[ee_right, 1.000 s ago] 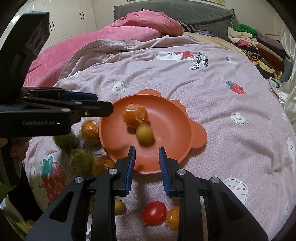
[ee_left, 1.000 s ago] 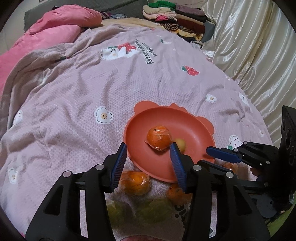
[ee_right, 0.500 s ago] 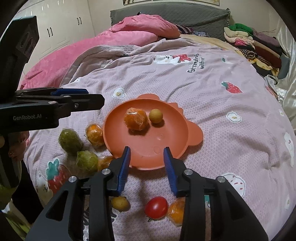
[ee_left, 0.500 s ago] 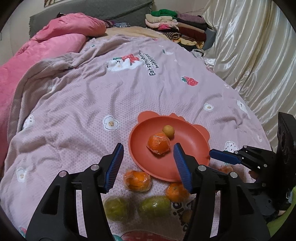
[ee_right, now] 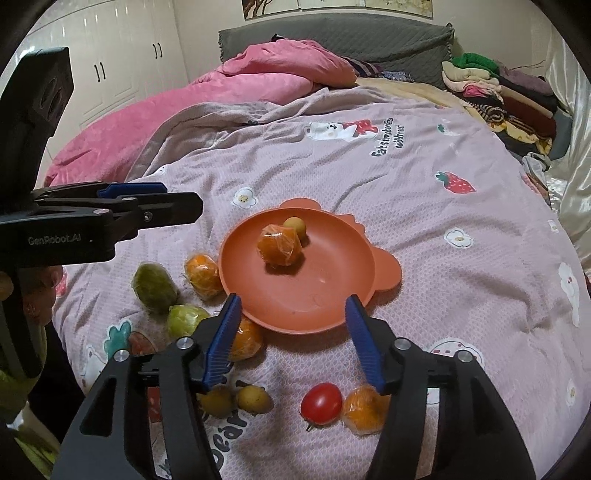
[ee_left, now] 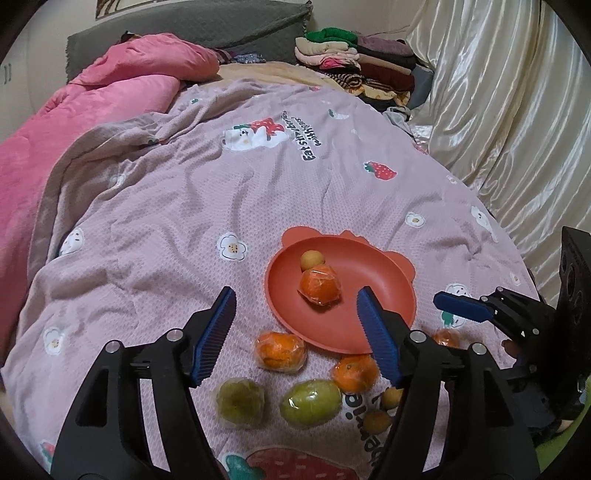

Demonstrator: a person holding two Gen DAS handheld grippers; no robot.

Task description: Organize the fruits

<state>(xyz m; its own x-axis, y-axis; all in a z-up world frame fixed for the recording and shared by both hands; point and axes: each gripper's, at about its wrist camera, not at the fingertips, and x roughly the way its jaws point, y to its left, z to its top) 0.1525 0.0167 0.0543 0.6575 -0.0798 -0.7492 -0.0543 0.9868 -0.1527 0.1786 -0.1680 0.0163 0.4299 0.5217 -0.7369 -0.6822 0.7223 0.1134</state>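
Both the left gripper (ee_left: 295,332) and right gripper (ee_right: 291,341) are opening with nothing between them, low in frame, above the orange plate (ee_right: 332,310) already collecting a wrapped orange (ee_right: 279,246), other fruits still scattered on the bed.

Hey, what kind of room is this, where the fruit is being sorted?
Most likely a bedroom. The orange plate sits on a bed's printed quilt, with a pink duvet and grey headboard behind, folded clothes stacked to one side and white wardrobe doors beyond.
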